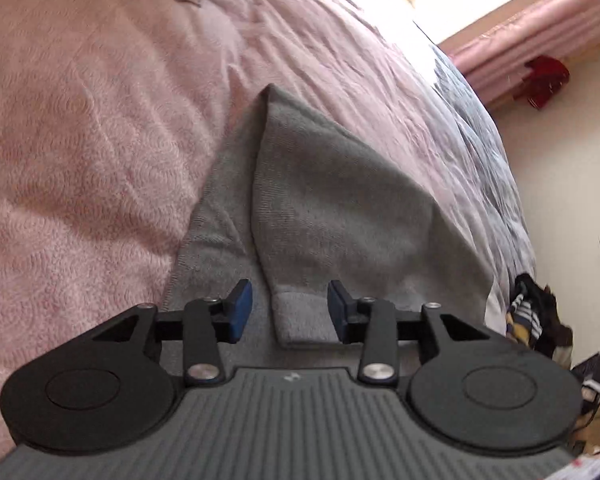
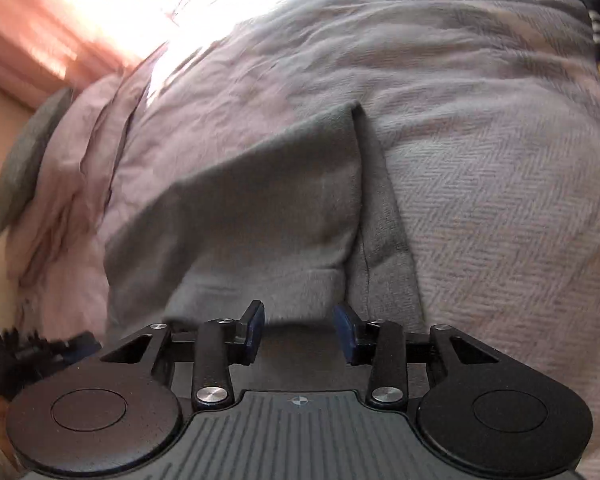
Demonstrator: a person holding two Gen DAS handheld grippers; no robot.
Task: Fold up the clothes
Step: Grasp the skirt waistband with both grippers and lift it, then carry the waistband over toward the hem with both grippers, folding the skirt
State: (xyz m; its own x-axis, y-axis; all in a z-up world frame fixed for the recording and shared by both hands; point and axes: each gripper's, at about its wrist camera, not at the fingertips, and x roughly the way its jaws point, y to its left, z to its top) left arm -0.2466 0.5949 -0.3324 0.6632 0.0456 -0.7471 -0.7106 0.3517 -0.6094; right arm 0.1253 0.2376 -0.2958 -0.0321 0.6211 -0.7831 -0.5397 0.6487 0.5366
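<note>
Grey garment [image 1: 340, 208] on pink bedspread [image 1: 80, 140]

Sweater [image 1: 332, 208] on bedspread [image 1: 80, 140]; folded sleeve [image 2: 240, 208] on top.

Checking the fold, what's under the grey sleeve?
The grey sleeve lies folded over more of the same garment, which rests on the pink bedspread. Whatever is beneath the sleeve's middle is covered.
</note>
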